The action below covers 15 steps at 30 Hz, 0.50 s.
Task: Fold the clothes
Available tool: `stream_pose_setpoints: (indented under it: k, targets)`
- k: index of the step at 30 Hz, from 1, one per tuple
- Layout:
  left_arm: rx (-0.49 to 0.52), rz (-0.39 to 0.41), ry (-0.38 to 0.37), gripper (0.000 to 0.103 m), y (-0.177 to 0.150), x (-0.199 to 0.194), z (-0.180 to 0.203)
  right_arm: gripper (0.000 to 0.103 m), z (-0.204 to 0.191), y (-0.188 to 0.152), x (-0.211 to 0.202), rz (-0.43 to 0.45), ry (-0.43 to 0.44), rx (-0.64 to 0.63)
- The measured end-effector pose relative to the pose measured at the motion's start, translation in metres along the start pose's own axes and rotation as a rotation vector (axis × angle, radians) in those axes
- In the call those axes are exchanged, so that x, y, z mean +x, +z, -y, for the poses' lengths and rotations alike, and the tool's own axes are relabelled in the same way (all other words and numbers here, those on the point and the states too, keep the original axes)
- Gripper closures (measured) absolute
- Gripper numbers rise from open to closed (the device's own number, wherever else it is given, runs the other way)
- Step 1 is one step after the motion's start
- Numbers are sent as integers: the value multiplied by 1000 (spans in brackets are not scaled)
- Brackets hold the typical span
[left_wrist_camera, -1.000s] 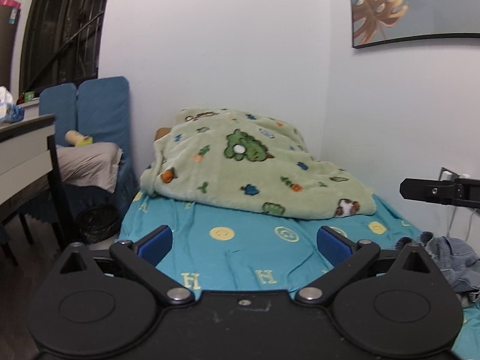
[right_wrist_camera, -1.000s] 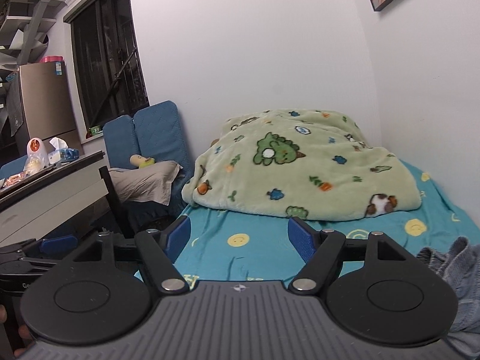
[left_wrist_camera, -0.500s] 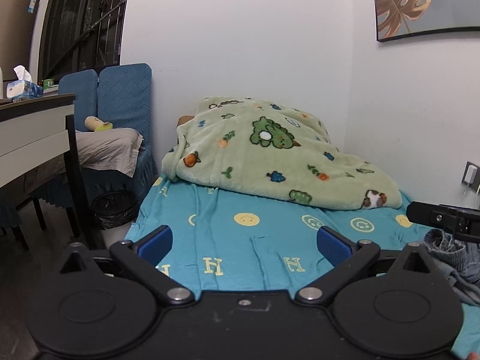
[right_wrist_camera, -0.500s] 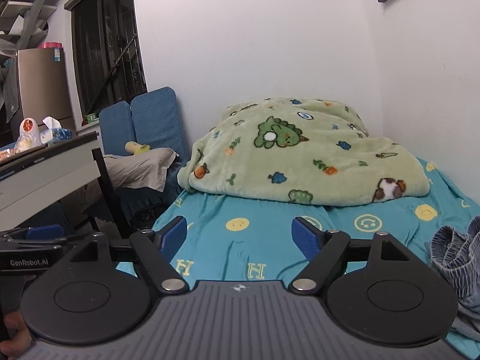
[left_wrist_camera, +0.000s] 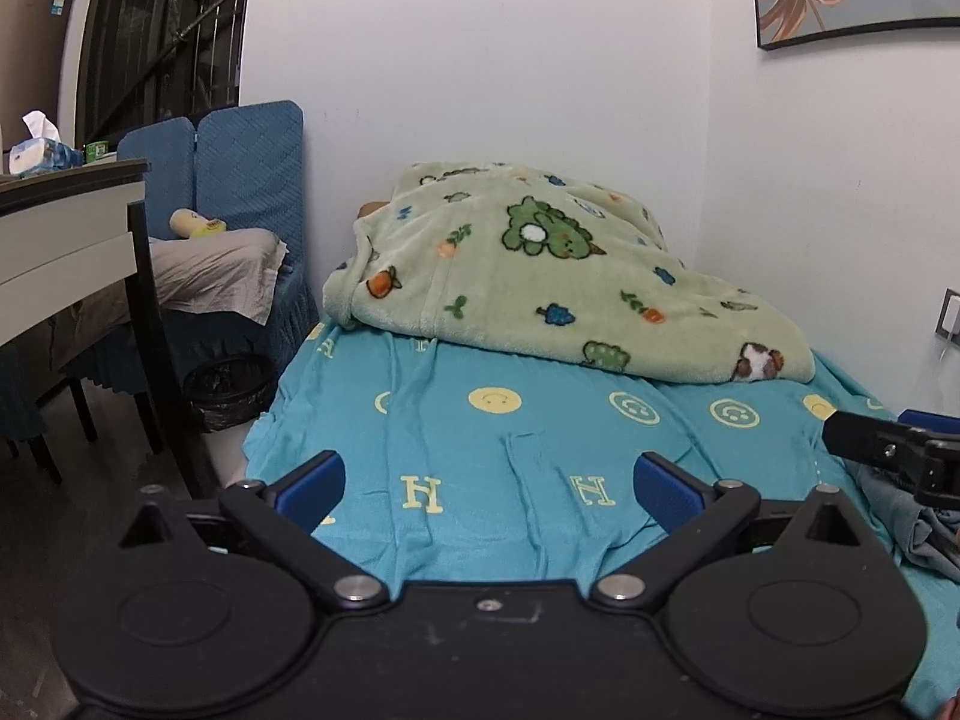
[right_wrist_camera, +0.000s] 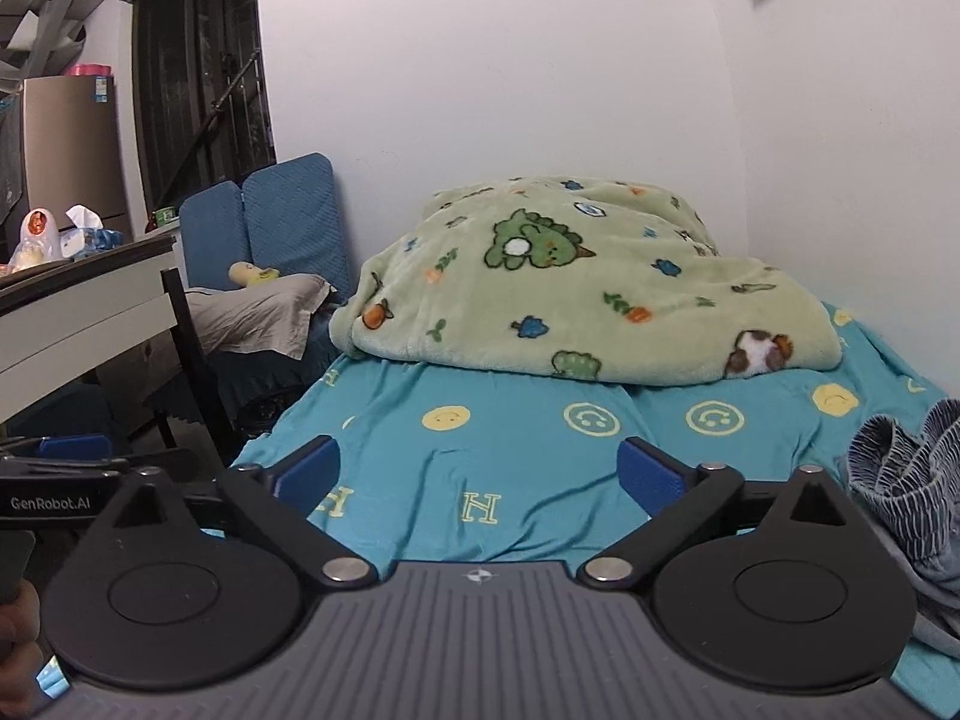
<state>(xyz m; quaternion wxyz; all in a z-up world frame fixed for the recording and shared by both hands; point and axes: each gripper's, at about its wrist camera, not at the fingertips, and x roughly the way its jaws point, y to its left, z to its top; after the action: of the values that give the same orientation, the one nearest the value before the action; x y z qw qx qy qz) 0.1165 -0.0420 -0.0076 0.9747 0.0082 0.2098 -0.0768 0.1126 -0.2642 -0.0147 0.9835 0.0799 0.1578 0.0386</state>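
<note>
Clothes (right_wrist_camera: 906, 480) lie crumpled, cut off at frame edge.

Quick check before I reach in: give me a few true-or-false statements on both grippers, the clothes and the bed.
1. The left gripper is open and holds nothing. True.
2. The right gripper is shut on the grey clothes. False: it is open and empty, and the clothes lie crumpled to its right.
3. The green blanket is heaped at the far end of the bed. True.
4. The clothes lie folded flat in the middle of the blue sheet. False: they sit bunched at its right edge.
5. A tissue box stands on the desk to the left. True.
</note>
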Motion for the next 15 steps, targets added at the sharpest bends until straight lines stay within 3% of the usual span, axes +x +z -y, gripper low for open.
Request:
stream_pose_setpoints:
  k: [15]
  targets:
    - [7,-8,11,0,-4,4,2,0,-2,-6,6,-26,-13,-20]
